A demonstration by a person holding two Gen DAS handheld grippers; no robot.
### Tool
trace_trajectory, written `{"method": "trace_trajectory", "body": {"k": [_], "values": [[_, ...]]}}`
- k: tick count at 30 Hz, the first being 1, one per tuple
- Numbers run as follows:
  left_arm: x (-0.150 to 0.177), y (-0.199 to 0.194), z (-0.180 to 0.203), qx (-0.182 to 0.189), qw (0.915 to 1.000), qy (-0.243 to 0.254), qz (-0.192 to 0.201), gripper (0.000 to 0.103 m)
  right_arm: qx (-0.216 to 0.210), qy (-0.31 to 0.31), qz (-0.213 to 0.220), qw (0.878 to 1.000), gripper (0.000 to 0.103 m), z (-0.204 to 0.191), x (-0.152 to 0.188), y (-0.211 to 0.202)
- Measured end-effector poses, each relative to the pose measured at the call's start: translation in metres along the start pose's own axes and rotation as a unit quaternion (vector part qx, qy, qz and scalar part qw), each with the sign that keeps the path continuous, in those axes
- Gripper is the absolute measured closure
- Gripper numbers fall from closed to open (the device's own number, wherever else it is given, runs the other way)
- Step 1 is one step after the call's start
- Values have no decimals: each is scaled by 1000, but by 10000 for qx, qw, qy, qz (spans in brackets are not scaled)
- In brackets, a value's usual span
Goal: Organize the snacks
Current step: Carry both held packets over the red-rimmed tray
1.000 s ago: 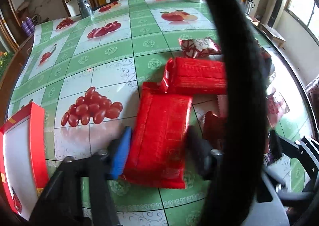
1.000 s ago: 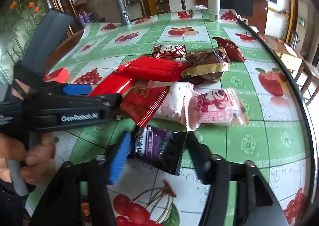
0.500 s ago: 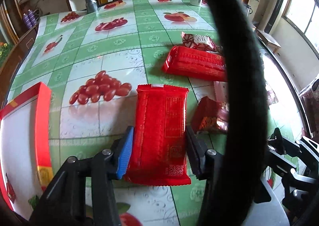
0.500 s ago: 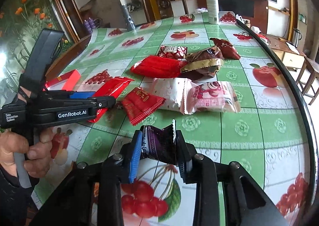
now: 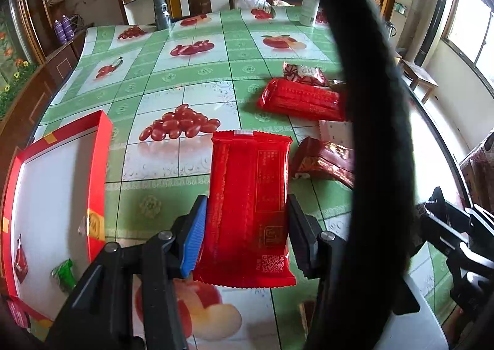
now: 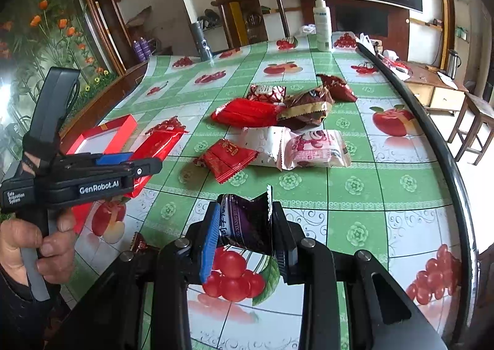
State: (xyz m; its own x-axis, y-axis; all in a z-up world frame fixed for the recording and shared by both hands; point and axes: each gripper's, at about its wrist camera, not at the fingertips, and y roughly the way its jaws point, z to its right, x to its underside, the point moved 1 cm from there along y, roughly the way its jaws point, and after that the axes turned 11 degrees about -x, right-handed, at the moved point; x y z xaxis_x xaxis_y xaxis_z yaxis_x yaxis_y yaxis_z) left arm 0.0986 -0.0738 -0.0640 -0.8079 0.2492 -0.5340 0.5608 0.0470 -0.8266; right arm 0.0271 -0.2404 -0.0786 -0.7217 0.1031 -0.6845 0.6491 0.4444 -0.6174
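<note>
My left gripper [image 5: 245, 232] is shut on a long red snack packet [image 5: 250, 195] and holds it above the table; the same gripper [image 6: 123, 161] and packet [image 6: 157, 146] show at the left of the right wrist view. My right gripper [image 6: 244, 235] is shut on a dark purple snack packet [image 6: 247, 223], lifted off the table. A red box with a white inside [image 5: 95, 164] lies at the left and holds a few small packets [image 5: 63, 272]. It also shows in the right wrist view [image 6: 120, 130].
More snacks lie in a loose pile mid-table: a long red packet [image 6: 247, 112], a small red one [image 6: 228, 158], white and pink ones [image 6: 318, 149], brown ones [image 6: 308, 106]. A spray bottle [image 6: 322, 25] and a metal flask [image 6: 202, 41] stand at the far edge.
Both grippers have pulled back and up from the pile with their packets. The right gripper closed on the purple packet a second ago and lifted it. The red box has come closer on the left.
</note>
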Motion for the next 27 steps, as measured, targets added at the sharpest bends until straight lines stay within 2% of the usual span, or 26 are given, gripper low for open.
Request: {"method": "trace_trajectory", "body": {"k": [13,27], "values": [[1,-41,-4,32,9991,-157,401,52,226,-115,317,9992,71,-7,-11,-24],[7,-60,-12,-230,9974,-240,635,52,360,-207,433,9982,71,-16,-11,-32]]}}
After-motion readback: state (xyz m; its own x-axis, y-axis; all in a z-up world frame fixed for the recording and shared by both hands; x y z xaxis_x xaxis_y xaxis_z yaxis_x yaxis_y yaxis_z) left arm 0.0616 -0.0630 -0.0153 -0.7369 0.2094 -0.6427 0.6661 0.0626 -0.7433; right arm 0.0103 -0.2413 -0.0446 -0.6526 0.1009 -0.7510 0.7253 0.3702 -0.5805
